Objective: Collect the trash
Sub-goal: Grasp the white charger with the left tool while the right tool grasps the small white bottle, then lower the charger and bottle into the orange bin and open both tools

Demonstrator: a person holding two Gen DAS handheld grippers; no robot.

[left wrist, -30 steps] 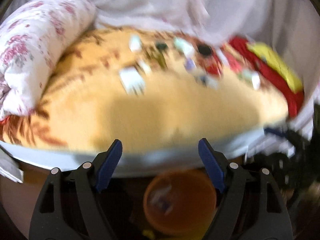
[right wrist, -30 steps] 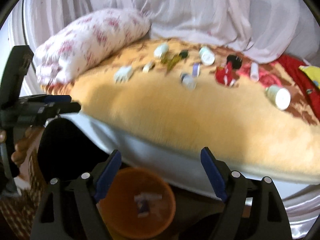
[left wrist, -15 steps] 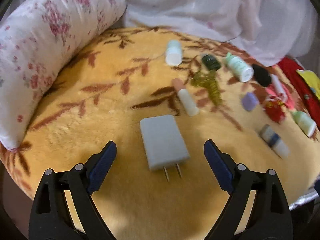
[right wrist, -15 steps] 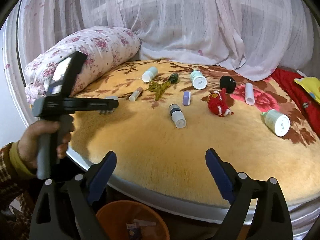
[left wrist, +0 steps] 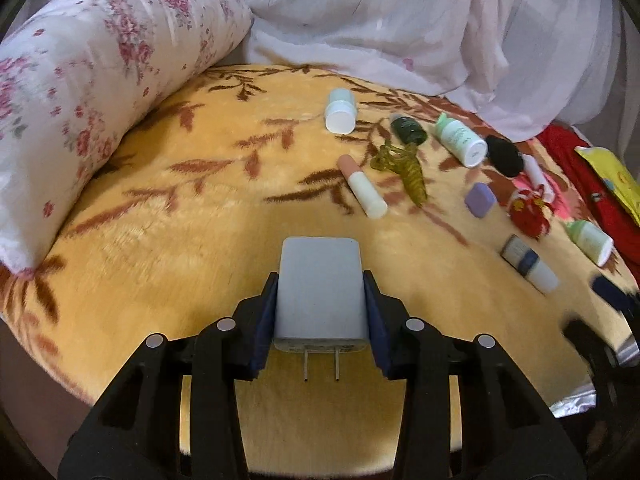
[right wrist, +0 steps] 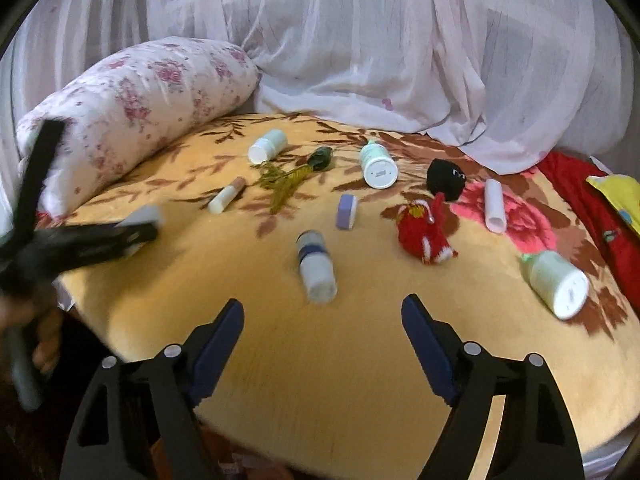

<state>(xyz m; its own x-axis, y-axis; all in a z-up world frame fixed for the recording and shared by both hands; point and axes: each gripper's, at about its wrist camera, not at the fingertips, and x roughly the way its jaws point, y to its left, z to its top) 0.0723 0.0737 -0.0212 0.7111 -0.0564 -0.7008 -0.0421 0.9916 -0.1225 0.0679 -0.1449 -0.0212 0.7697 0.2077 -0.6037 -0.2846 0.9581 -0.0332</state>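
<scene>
Left claw (left wrist: 320, 312) clamped on the flat sides of a pale grey plug-in charger block (left wrist: 320, 288), prongs toward camera, at the near edge of the yellow leaf-print plush bed blanket (left wrist: 180, 216). Right claw (right wrist: 322, 344) spread apart, holding nothing, over the blanket's near edge; a white-and-blue capped bottle (right wrist: 316, 266) lies just beyond it. Farther in: pink-capped white tube (left wrist: 362, 186), lilac block (left wrist: 480, 200), red plush toy (right wrist: 424, 236). Floral bolster pillow (left wrist: 92, 80) along the left edge.
</scene>
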